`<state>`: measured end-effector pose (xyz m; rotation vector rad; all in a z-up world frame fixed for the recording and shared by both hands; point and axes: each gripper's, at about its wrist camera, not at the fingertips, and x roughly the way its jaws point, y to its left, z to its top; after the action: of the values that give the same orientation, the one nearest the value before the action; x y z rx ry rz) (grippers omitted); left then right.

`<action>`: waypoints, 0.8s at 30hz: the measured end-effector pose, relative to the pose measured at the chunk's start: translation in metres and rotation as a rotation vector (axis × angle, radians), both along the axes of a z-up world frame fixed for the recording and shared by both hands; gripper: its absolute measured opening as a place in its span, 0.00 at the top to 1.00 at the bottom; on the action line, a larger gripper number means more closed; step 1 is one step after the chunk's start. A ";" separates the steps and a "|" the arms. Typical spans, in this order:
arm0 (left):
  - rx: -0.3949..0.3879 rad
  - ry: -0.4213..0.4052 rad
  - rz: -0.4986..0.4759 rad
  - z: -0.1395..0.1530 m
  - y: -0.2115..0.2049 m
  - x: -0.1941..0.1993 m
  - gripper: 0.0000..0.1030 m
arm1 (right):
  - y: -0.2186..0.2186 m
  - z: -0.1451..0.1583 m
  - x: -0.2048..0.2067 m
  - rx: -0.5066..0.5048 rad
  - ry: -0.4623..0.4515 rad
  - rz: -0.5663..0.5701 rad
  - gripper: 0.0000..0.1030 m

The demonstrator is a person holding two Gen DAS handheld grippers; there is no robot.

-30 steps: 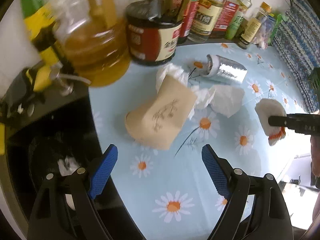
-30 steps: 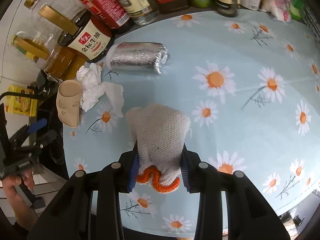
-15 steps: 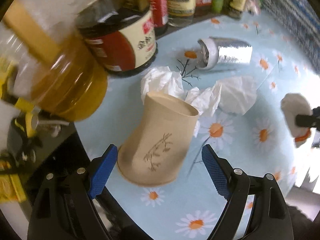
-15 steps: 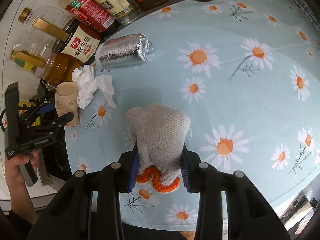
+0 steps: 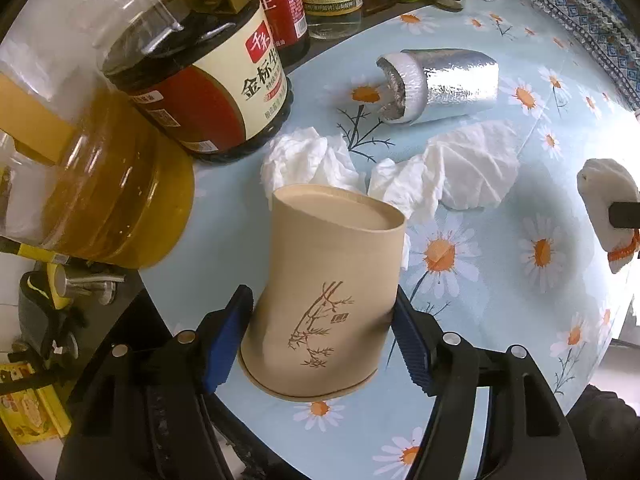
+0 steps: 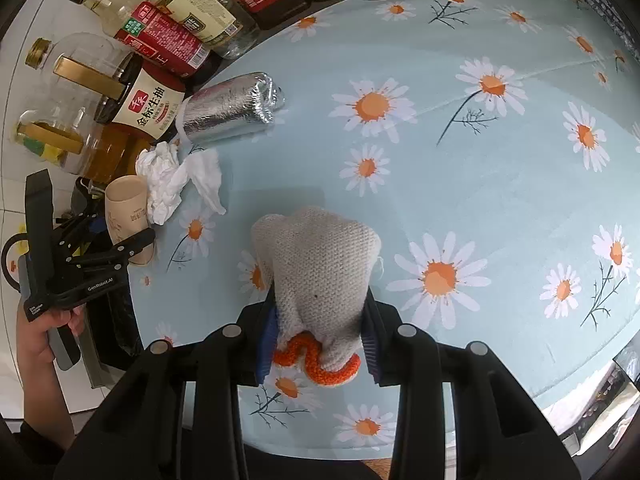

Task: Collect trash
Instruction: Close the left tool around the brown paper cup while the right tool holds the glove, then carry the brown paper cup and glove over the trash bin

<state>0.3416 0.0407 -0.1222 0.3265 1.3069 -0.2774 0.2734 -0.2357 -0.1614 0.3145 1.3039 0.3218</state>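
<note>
Paper cup [image 5: 328, 304] between left gripper [image 5: 320, 332] pads; right view shows glove [image 6: 318, 276]

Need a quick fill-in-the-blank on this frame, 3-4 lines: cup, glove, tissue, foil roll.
1. The paper cup stands ____ on the table, mouth down.
2. The right gripper is shut on a knitted ____ with an orange cuff.
3. The left gripper has its blue pads on either side of the ____.
4. The foil roll lies on its ____, beyond the crumpled tissue.

Missing words: upside down; glove; cup; side
</note>
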 end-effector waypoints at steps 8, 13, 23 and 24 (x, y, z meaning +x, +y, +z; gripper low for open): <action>-0.027 -0.024 0.021 0.019 0.009 -0.012 0.36 | 0.008 0.004 0.002 -0.003 -0.010 0.027 0.64; -0.052 -0.038 0.042 0.031 0.013 -0.024 0.36 | 0.016 0.007 0.002 -0.010 -0.017 0.056 0.64; -0.109 -0.050 0.124 0.042 0.034 -0.055 0.39 | 0.048 0.009 0.003 -0.023 -0.024 0.153 0.64; -0.113 -0.050 0.134 0.042 0.036 -0.058 0.39 | 0.053 0.008 0.002 -0.024 -0.024 0.168 0.64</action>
<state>0.2834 0.0771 -0.0799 0.1480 1.2518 -0.2274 0.2758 -0.1827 -0.1533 0.1800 1.3123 0.4499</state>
